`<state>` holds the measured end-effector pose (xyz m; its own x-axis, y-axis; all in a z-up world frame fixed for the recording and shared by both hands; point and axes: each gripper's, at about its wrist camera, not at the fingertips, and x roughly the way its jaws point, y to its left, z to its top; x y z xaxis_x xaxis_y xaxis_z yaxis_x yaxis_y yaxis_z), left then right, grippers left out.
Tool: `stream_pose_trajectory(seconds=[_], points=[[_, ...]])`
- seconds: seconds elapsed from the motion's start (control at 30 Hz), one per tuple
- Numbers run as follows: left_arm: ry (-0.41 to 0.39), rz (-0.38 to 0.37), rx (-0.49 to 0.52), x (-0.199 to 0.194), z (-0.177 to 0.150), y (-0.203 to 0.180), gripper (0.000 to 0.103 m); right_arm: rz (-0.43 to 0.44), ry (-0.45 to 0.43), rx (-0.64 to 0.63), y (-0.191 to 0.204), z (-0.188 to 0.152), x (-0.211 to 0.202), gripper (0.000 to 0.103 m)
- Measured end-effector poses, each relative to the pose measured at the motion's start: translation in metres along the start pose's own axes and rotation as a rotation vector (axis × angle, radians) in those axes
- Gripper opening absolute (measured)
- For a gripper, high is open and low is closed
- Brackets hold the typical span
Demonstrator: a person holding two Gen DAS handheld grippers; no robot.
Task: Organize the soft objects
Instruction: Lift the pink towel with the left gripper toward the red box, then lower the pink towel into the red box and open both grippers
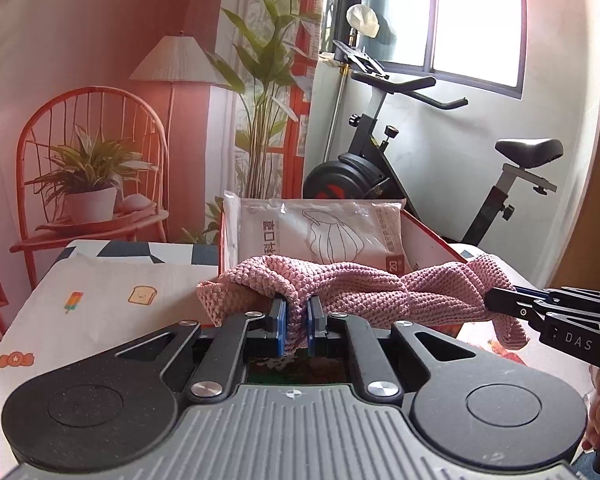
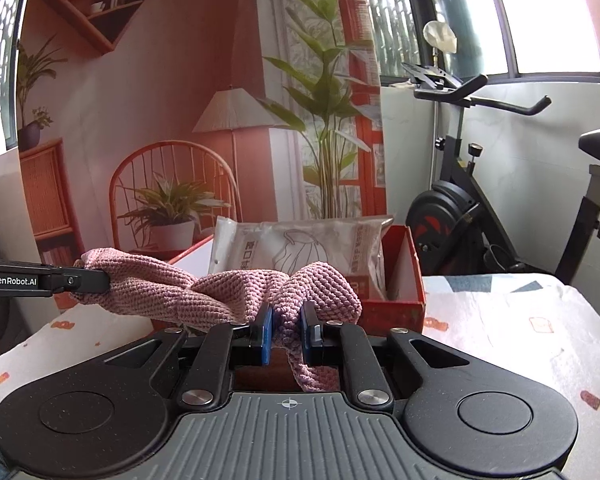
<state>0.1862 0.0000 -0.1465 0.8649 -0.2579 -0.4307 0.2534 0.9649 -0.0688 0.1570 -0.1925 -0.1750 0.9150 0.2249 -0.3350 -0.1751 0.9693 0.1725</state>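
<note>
Pink knitted cloth held between two grippers above the surface

The left gripper (image 1: pixel 296 322) and right gripper (image 2: pixel 287 332) are each clamped nearly closed on a bunched end of the pink knitted cloth (image 1: pixel 352 284), which hangs stretched between them, in front of the red box (image 2: pixel 400 300) holding a mask packet (image 1: pixel 320 228).

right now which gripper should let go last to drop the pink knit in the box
Neither is clearly better: left gripper and right gripper are each shut on an end of the pink knit, stretched before the red box. A slight lean to the right, whose end seems nearer the box opening.
</note>
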Motion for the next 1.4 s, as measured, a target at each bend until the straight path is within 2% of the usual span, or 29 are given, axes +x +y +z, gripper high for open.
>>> stream_pose_trajectory(seconds=[0.27, 0.8, 0.93, 1.1, 1.27, 1.4], points=[[-0.004, 0.009, 0.0, 0.021, 0.022, 0.002, 0.011, -0.023, 0.008, -0.05, -0.007, 0.033, 0.03, 0.013], [0.018, 0.0, -0.022, 0.064, 0.041, 0.01, 0.011, -0.053, 0.05, -0.05, -0.027, 0.05, 0.078, 0.013], [0.055, -0.012, -0.031, 0.084, 0.045, 0.011, 0.011, -0.069, 0.083, -0.046, -0.032, 0.052, 0.097, 0.013], [0.139, -0.044, -0.028, 0.107, 0.044, 0.011, 0.011, -0.096, 0.134, -0.022, -0.042, 0.05, 0.118, 0.013], [0.218, -0.089, -0.029, 0.124, 0.037, 0.015, 0.011, -0.099, 0.179, -0.008, -0.05, 0.039, 0.128, 0.013], [0.242, -0.107, -0.039, 0.132, 0.035, 0.018, 0.012, -0.104, 0.198, -0.004, -0.052, 0.033, 0.131, 0.014]])
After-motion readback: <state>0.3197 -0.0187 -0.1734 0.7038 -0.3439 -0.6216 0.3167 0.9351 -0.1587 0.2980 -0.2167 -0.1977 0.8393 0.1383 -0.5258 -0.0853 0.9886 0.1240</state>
